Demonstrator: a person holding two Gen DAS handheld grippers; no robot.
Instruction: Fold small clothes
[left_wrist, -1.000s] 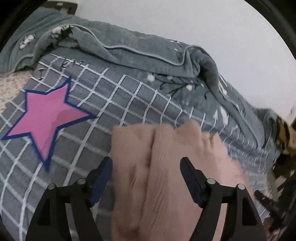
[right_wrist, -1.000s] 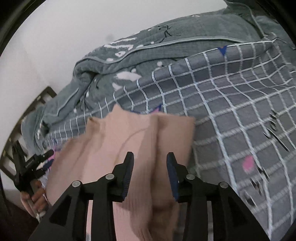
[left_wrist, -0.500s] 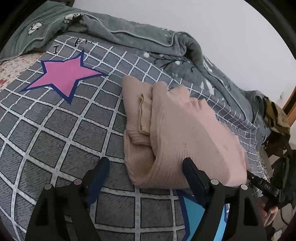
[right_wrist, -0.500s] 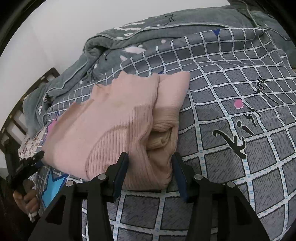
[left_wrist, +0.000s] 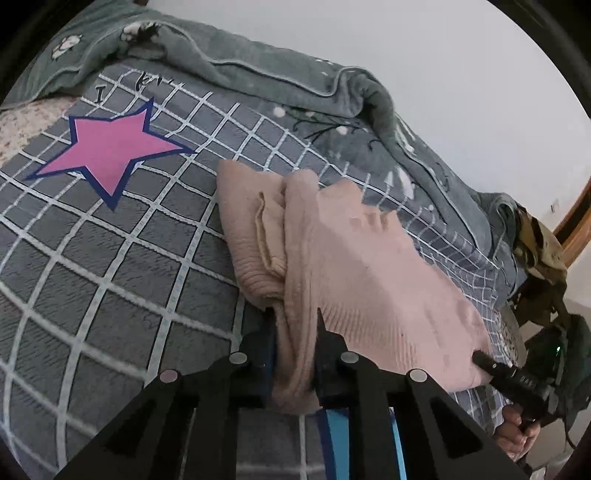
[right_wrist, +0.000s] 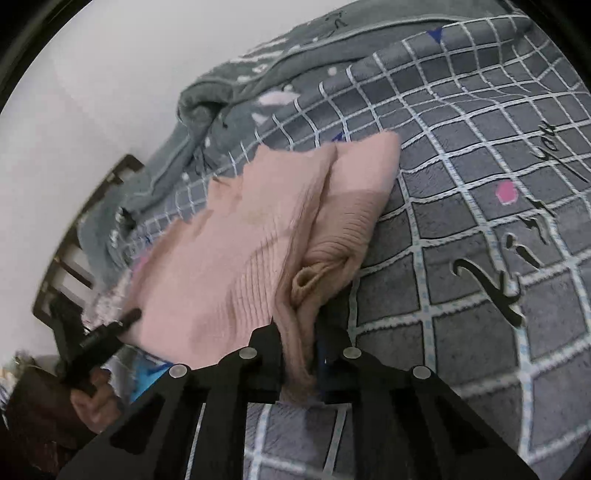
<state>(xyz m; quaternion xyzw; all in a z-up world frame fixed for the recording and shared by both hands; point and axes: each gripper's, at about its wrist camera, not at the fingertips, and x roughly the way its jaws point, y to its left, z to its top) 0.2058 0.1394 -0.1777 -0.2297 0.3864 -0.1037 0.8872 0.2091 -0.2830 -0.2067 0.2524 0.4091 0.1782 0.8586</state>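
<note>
A folded pink knit sweater lies on a grey checked bedspread; it also shows in the right wrist view. My left gripper is shut on the sweater's near folded edge at one end. My right gripper is shut on the sweater's near edge at the other end. Each gripper shows in the other's view: the right one at the sweater's far end, the left one at the lower left.
A rumpled grey-green blanket lies along the white wall behind the sweater. The bedspread has a pink star and black lettering. A dark wooden bed frame and a pile of clothes stand at the bed's ends.
Both grippers were open around the sweater's near edge half a second ago. Both have now closed on the fabric. A second ago they were closer over the sweater, then drew back.
</note>
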